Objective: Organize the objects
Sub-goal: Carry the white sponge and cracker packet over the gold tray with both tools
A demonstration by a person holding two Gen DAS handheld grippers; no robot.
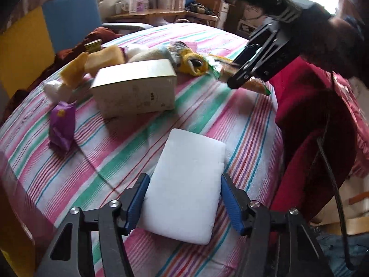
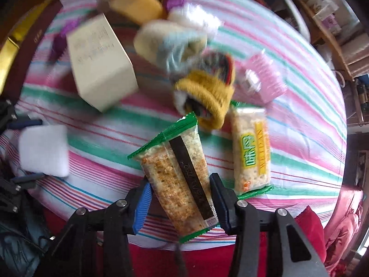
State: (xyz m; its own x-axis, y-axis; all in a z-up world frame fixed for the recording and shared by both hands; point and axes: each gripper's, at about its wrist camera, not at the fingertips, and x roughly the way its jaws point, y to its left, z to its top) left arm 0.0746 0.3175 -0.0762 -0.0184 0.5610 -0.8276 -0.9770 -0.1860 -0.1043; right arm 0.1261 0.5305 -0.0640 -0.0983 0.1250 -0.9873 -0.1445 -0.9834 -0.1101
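My left gripper is shut on a white foam sponge and holds it just above the striped tablecloth; the sponge also shows at the left of the right wrist view. My right gripper is shut on a green-edged snack bar, held over the table's near edge. In the left wrist view the right gripper sits at the upper right with the bar between its fingers. A second snack bar lies on the cloth just right of the held one.
A cream cardboard box stands mid-table. Yellow sponges, a purple packet, rolled socks, a fluffy roll and a pink pack lie behind. A red cloth hangs at the table's right edge.
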